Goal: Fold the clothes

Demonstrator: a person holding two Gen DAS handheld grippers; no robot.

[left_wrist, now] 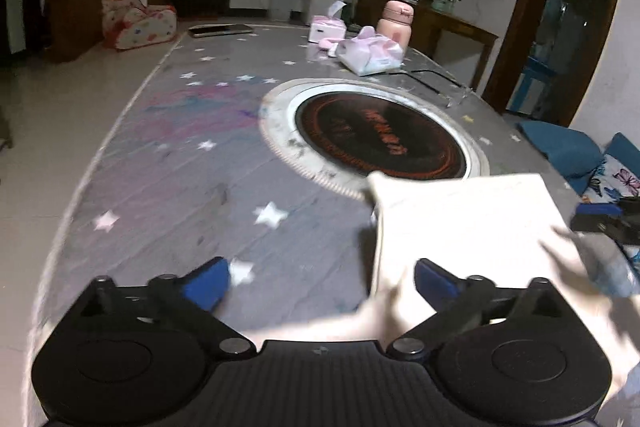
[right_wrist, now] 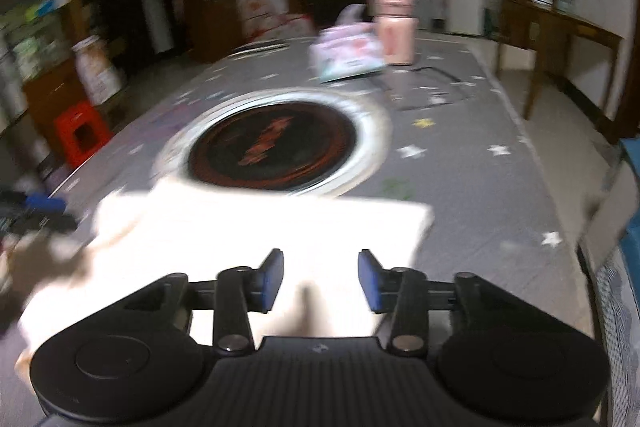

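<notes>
A white garment [left_wrist: 464,223] lies on the grey star-patterned table, partly folded into a rough rectangle near the front edge. In the left wrist view my left gripper [left_wrist: 320,283] is open wide, its right blue pad [left_wrist: 434,279] over the garment's left edge and a loose flap below. In the right wrist view the same garment [right_wrist: 264,223] spreads bright white under my right gripper [right_wrist: 320,279], which is open and empty above its near part. The other gripper [right_wrist: 32,215] shows dark at the far left.
A round black induction cooktop [left_wrist: 376,135] with a white rim sits in the table's middle. A pink flask [left_wrist: 394,25], tissue box [left_wrist: 328,27] and a pink bag [left_wrist: 370,53] stand at the far end. Blue cushions [left_wrist: 560,151] lie to the right, a red stool [right_wrist: 82,133] left.
</notes>
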